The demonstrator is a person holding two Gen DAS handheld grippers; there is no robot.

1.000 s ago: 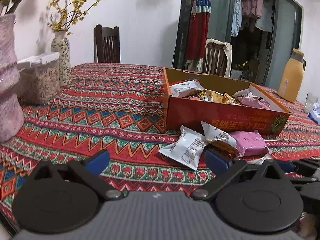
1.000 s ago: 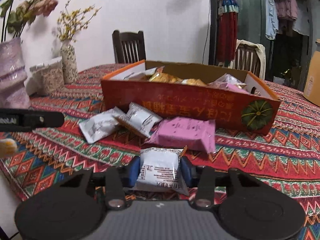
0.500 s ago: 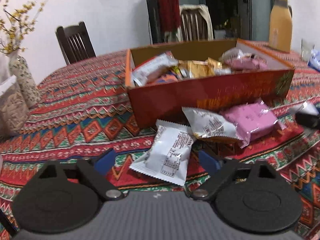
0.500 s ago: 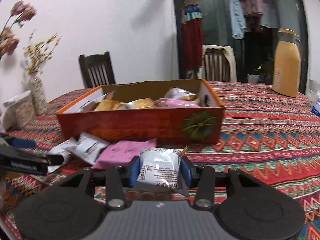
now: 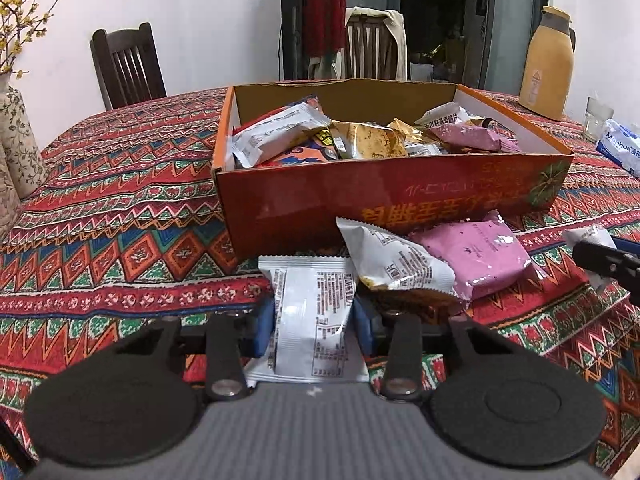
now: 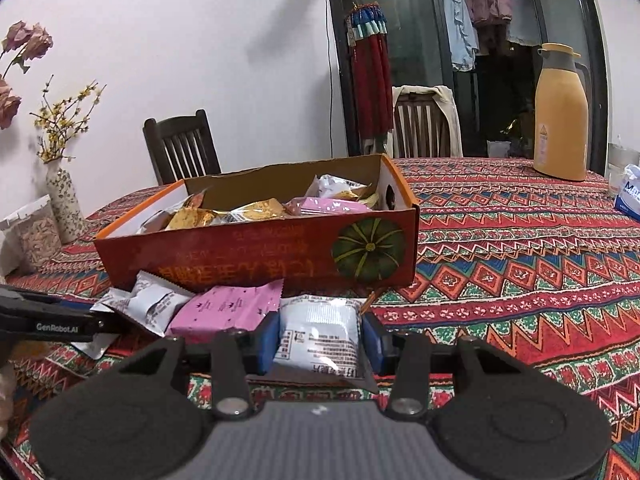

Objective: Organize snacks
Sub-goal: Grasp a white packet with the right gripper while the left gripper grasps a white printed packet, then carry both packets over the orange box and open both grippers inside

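Here a white snack packet (image 5: 312, 312) sits between the closing left tool's (image 5: 313, 328) jaws.

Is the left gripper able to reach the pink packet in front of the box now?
Probably not yet: the left gripper is closing on a white packet, and another white packet partly covers the pink packet.

My left gripper (image 5: 313, 326) is closing on a white packet (image 5: 314, 320), its blue pads (image 5: 264, 330) touching both edges. Just beyond lie a second white packet (image 5: 394, 262) and a pink one (image 5: 476, 258), against the orange box (image 5: 384, 196) full of snacks. A yellow jug (image 5: 547, 66) stands far right on the patterned cloth (image 5: 120, 240).
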